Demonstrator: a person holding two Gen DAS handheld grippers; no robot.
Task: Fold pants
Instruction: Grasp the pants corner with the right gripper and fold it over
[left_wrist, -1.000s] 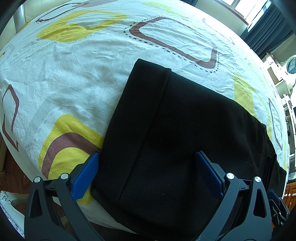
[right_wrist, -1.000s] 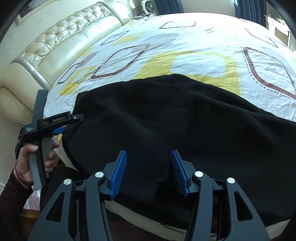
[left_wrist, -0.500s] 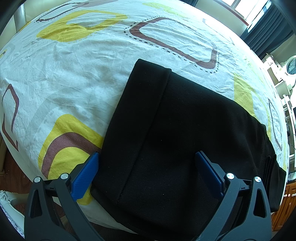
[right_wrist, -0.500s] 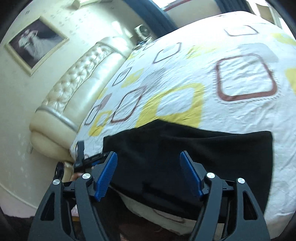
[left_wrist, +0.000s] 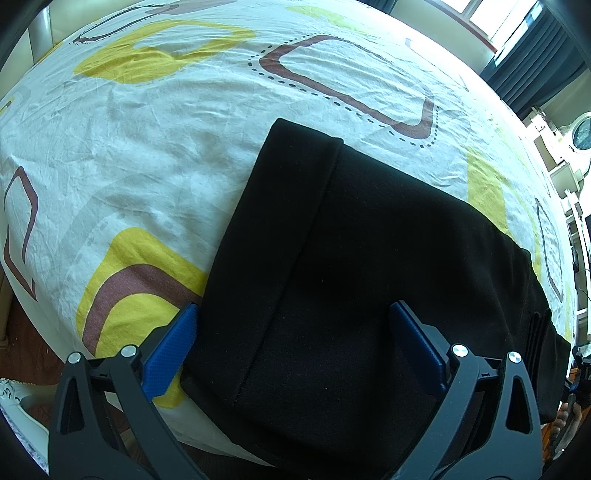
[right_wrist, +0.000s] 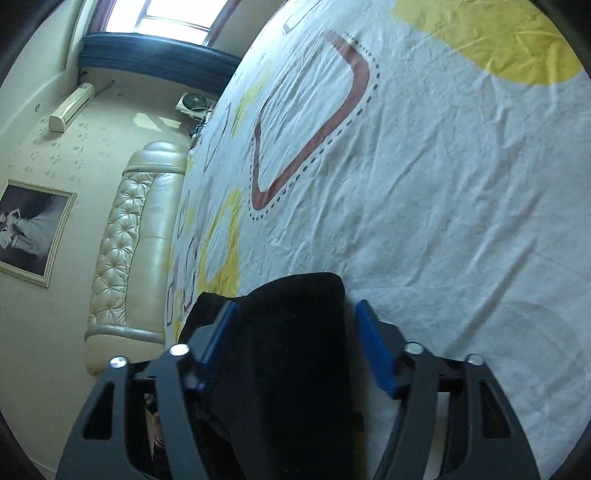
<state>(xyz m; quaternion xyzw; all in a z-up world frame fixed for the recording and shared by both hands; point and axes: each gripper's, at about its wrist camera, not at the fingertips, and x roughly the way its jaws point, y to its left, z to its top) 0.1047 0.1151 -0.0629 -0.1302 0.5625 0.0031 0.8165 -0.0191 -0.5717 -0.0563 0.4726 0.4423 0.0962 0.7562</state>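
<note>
Black pants (left_wrist: 369, 240) lie folded flat on the bed, one end towards the bed's near edge. My left gripper (left_wrist: 293, 347) hangs just above that end, open wide. Its left pad (left_wrist: 170, 350) stands beside the fabric's edge, its right pad (left_wrist: 417, 343) over the cloth. In the right wrist view a narrow end of the pants (right_wrist: 291, 387) runs between the jaws of my right gripper (right_wrist: 295, 321), which is rolled on its side. Those jaws are closing. The left pad (right_wrist: 218, 332) lies against the cloth and a slim gap remains at the right pad (right_wrist: 373, 350).
The bed sheet (left_wrist: 147, 147) is white with yellow and brown squares and is lightly wrinkled. A cream tufted headboard (right_wrist: 122, 240) and a framed picture (right_wrist: 29, 232) stand beyond the bed. A white shoe (left_wrist: 14, 395) lies on the wooden floor below the bed's edge.
My right gripper swept from above the broad middle of the pants to one narrow end and rolled onto its side; its jaws widened, then narrowed. The left gripper and the pants under it stayed put.
</note>
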